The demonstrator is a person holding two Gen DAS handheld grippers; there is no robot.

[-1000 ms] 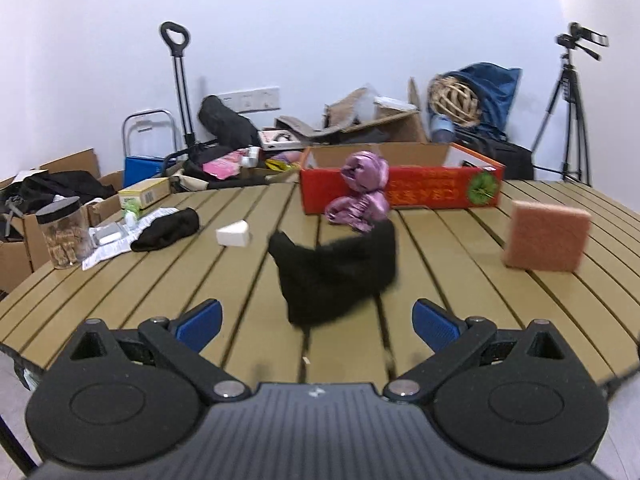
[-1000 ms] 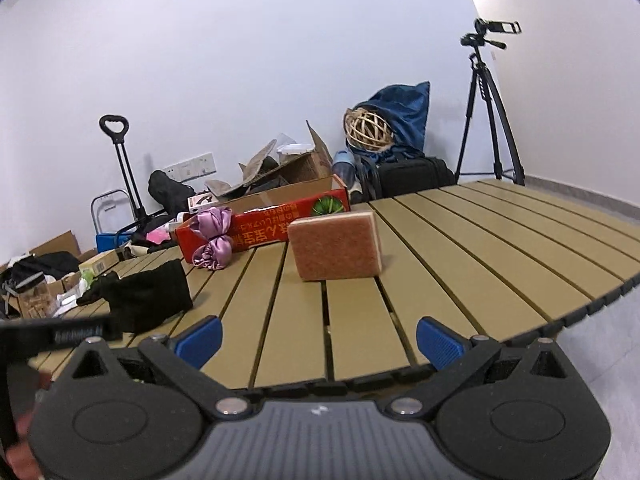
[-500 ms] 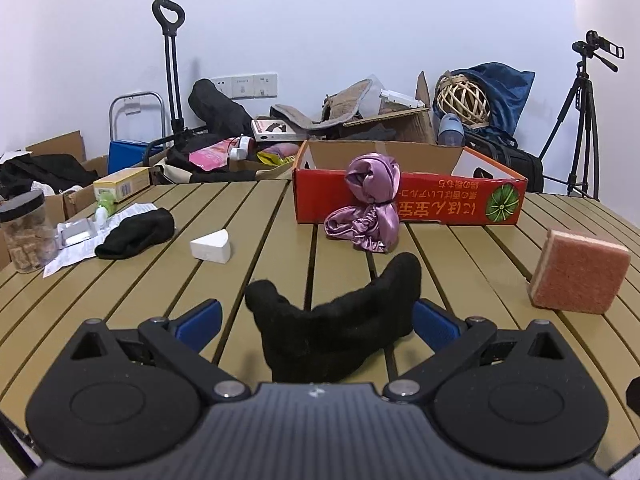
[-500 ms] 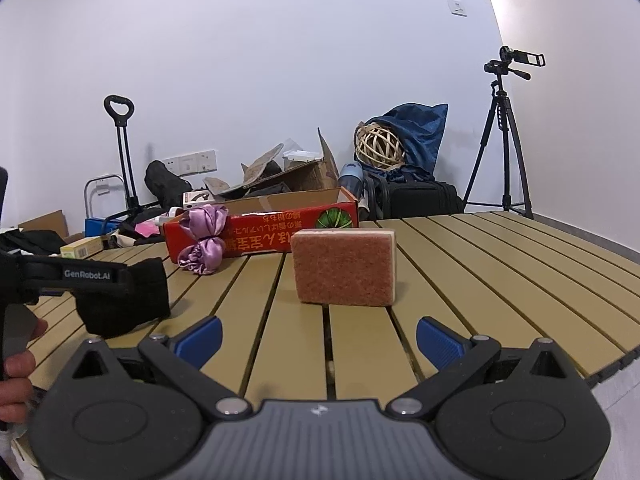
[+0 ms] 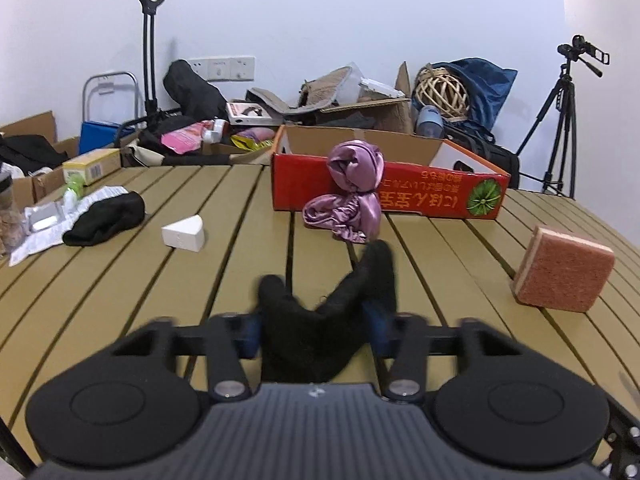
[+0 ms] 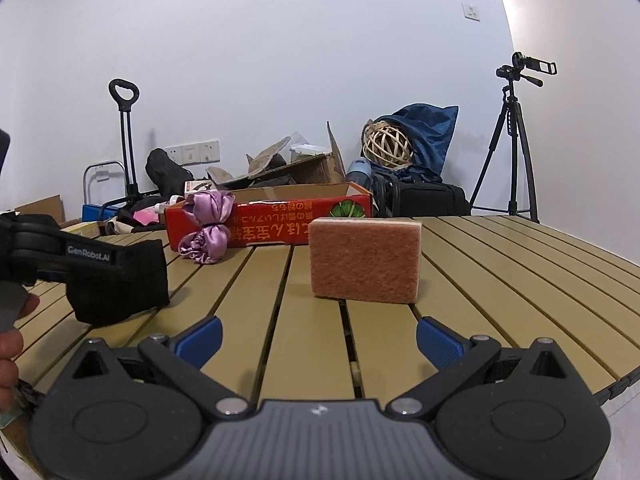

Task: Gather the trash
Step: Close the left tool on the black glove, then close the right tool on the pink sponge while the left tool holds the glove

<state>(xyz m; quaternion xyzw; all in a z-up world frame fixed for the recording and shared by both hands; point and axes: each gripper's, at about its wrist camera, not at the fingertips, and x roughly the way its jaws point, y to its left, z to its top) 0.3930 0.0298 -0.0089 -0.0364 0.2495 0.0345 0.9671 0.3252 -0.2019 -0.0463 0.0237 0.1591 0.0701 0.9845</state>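
Observation:
A crumpled black cloth lies on the slatted table between the fingers of my left gripper. Its jaws are closing, and both blue pads press on the cloth's sides. The right wrist view shows that gripper from the side at the left, with the black cloth bulging out of it. My right gripper stands open with nothing between its fingers. A little ahead of it a pinkish-brown sponge stands on edge. A red cardboard box sits at the table's far side.
A purple satin cloth leans against the red box. A white wedge and a second black cloth on paper lie at the left. Boxes, bags, a trolley and a tripod crowd the floor behind. A person's hand shows at the left edge.
My left gripper moved forward around the black cloth and its jaws went from wide open to pressed on it. My right gripper came closer to the sponge and stayed open.

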